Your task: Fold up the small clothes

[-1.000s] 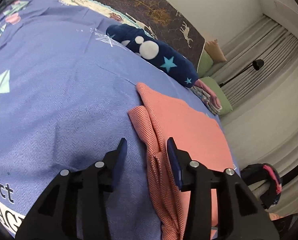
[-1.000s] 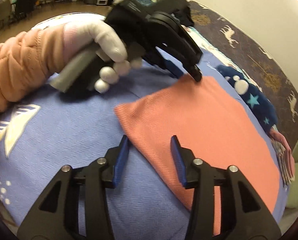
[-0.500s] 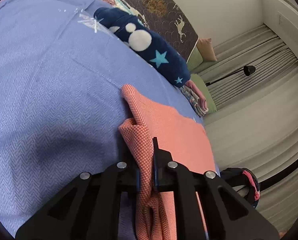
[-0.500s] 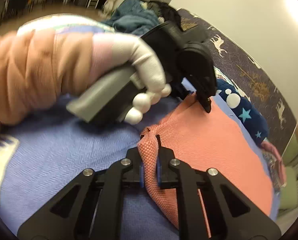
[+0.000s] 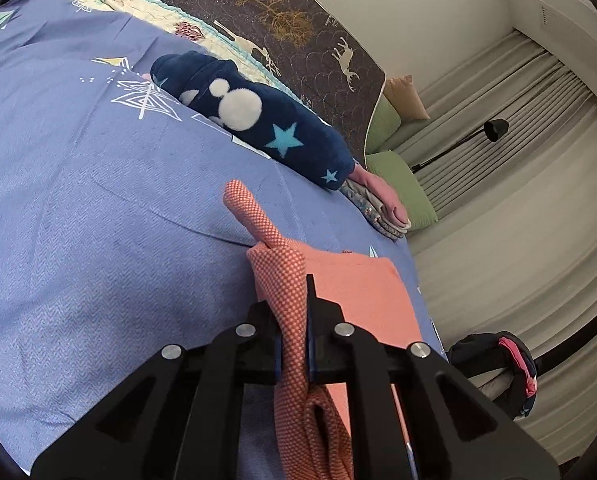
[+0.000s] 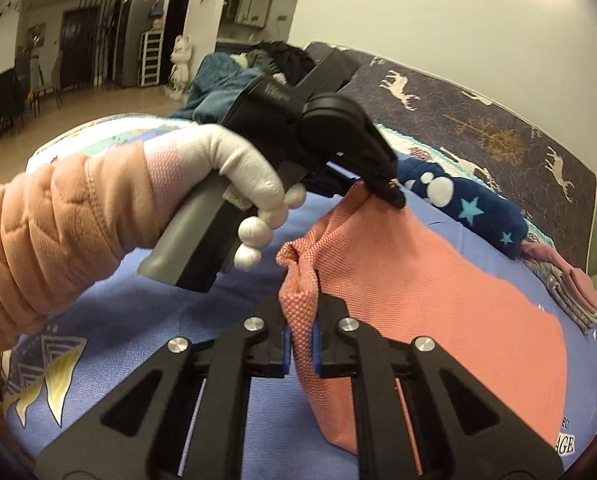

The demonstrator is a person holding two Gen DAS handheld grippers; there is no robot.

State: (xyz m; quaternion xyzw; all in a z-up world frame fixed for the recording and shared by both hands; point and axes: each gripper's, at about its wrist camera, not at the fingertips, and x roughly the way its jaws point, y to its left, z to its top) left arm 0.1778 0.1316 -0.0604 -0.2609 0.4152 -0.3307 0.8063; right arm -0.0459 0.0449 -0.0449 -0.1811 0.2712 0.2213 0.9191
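Both tools pinch bunched corners of a salmon-pink cloth [image 6: 438,280] lying on the blue bedspread [image 5: 78,220]: right tool [image 6: 300,336] at its near corner, left tool [image 5: 292,344] at its far-left corner.

Both hand-held grippers [image 5: 292,312] [image 6: 300,304] closed on and lifted the cloth [image 6: 438,280].
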